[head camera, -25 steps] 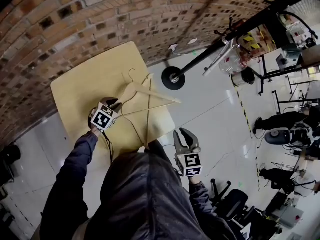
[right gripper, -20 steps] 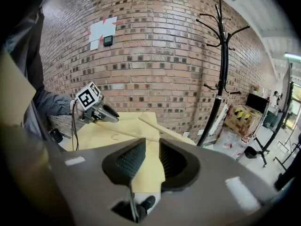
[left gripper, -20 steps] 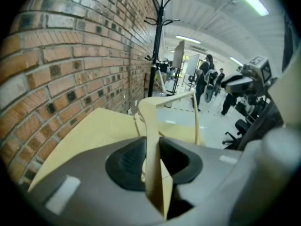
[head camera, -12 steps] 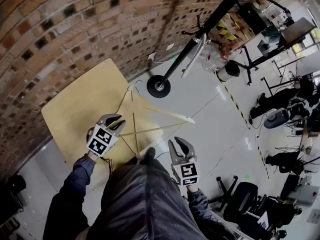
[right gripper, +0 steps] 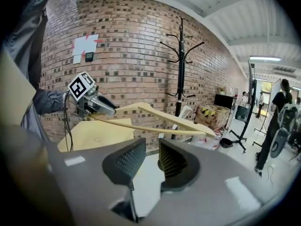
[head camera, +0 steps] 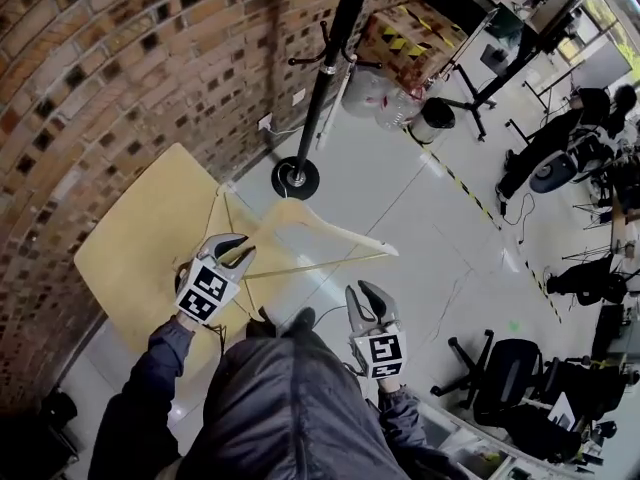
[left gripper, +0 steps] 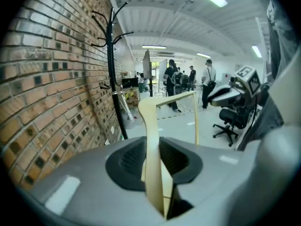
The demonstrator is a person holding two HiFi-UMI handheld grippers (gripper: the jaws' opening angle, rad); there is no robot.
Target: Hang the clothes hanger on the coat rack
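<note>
My left gripper (head camera: 236, 254) is shut on one end of a pale wooden clothes hanger (head camera: 318, 226), which hangs in the air over the floor and the edge of the yellow table (head camera: 140, 236). In the left gripper view the hanger (left gripper: 151, 126) stands upright between the pads. The black coat rack (head camera: 322, 78) rises from its round base (head camera: 295, 178) by the brick wall, just beyond the hanger. My right gripper (head camera: 363, 302) is open and holds nothing, a little to the right of the hanger. From the right gripper view, the hanger (right gripper: 155, 114) crosses in front of the rack (right gripper: 181, 65).
A brick wall (head camera: 120, 58) runs along the left behind table and rack. Boxes with yellow-black tape (head camera: 410, 33) and a dark bin (head camera: 435, 118) stand past the rack. People (head camera: 560, 143) and an office chair (head camera: 500, 378) are on the right.
The left gripper has lifted the hanger off the table and rolled it, carrying it toward the coat rack. The right gripper has moved along too. The rack's base now lies closer.
</note>
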